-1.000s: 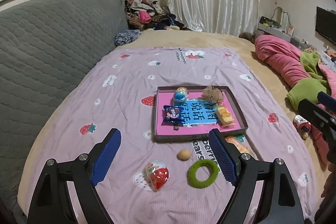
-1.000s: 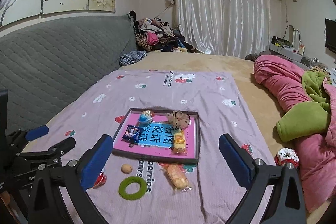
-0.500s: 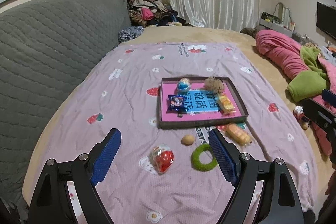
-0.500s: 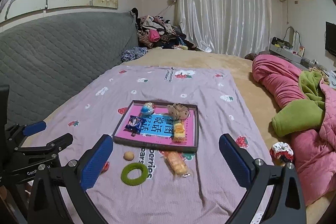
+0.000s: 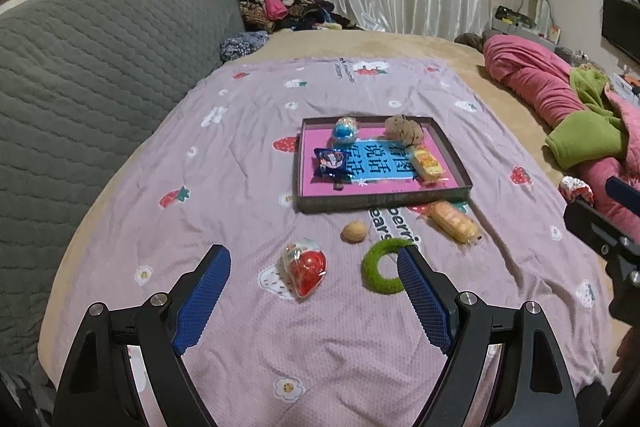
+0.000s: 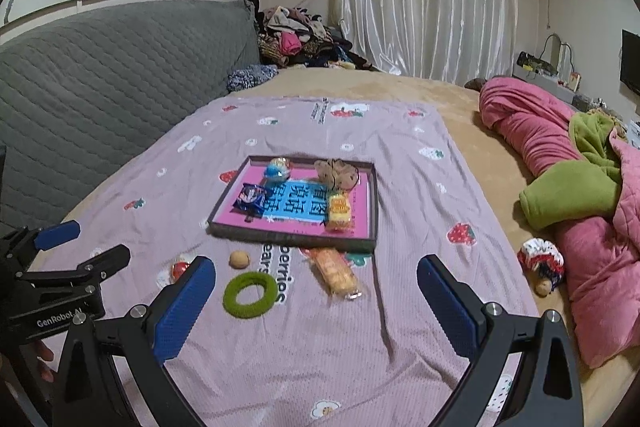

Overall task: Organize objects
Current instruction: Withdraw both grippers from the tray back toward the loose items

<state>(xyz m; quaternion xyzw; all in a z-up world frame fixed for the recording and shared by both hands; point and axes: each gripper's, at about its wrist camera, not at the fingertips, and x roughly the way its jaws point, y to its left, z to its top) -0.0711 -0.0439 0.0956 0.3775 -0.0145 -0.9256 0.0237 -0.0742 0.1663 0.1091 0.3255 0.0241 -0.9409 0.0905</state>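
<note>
- Done, as far as I can judge: the tray point(image 5: 382, 201) on the purple strawberry sheet point(image 5: 224, 163) of the bed already holds four things: a blue ball point(image 5: 346, 129), a blue snack packet point(image 5: 330, 160), a brown fluffy item point(image 5: 405, 129) and a yellow wrapped snack point(image 5: 429, 161).
- Left: four things lie on the sheet just in front of the tray: a red-and-white packet point(image 5: 305, 266), a small round nut-like thing point(image 5: 354, 231), a green ring point(image 5: 385, 271) and an orange wrapped snack point(image 5: 454, 221).
- The left gripper point(image 5: 314, 287) hovers above the red-and-white packet and ring, fingers wide and holding nothing.
- The right gripper point(image 6: 316, 291) hangs near the orange snack, fingers likewise spread wide, nothing between them.
</note>
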